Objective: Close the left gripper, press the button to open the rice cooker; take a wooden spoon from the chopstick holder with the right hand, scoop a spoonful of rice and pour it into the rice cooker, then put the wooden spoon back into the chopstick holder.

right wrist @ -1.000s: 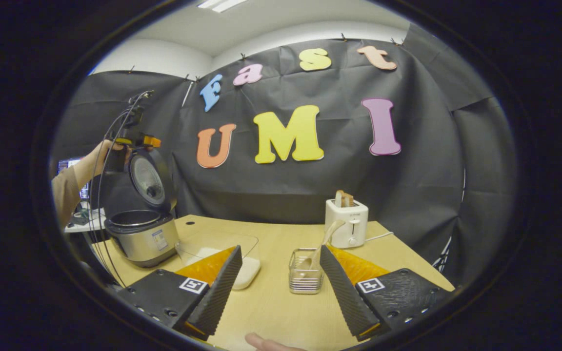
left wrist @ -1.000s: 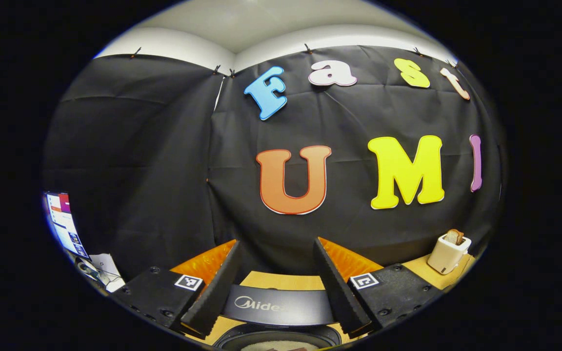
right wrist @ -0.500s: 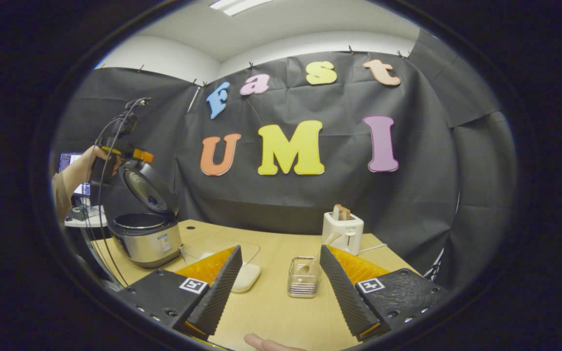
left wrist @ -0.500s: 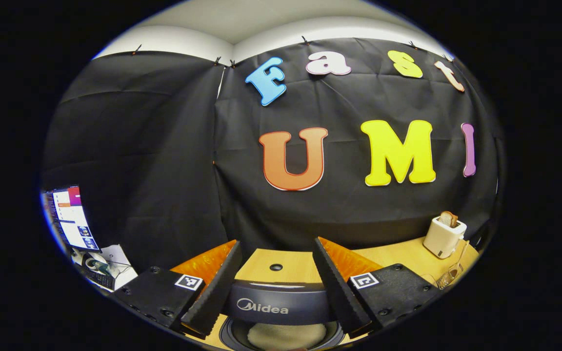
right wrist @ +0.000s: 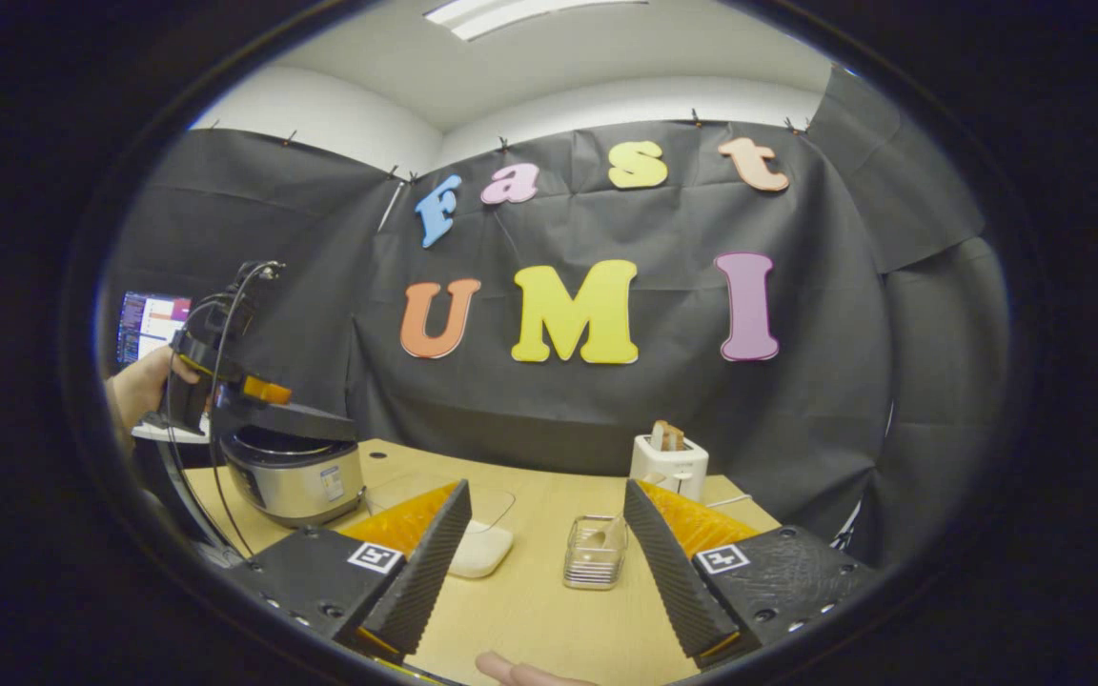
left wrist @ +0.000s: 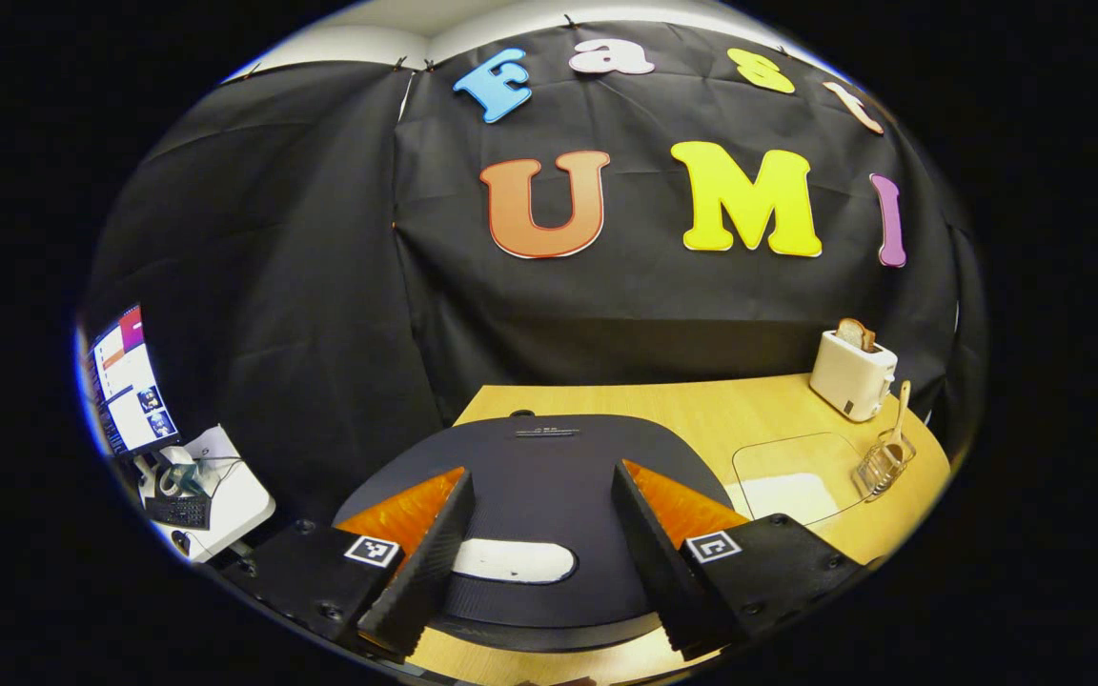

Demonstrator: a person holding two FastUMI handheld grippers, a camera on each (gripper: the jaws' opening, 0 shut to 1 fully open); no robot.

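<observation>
Desk [right wrist: 549, 610] carrying, at its left end, the rice cooker [right wrist: 294, 469] with dark lid lowered nearly shut beneath the open left claw [left wrist: 539, 557], then toaster [right wrist: 668, 465], rice container [right wrist: 473, 534], chopstick holder [right wrist: 594, 553] holding the wooden spoon [left wrist: 900, 412]; right claw [right wrist: 544, 572] open, empty.

in the right gripper view the rice cooker [right wrist: 296, 476] stands at the table's [right wrist: 549, 610] left end, its lid [right wrist: 287, 419] lowered almost flat over the pot. the left gripper [right wrist: 225, 381] sits on top of the lid. right of the cooker lies a clear dish [right wrist: 473, 534] with rice in it, then the chopstick holder [right wrist: 595, 553] with the wooden spoon [right wrist: 606, 534] inside. the toaster [right wrist: 669, 465] stands behind the holder, near the back wall.
</observation>
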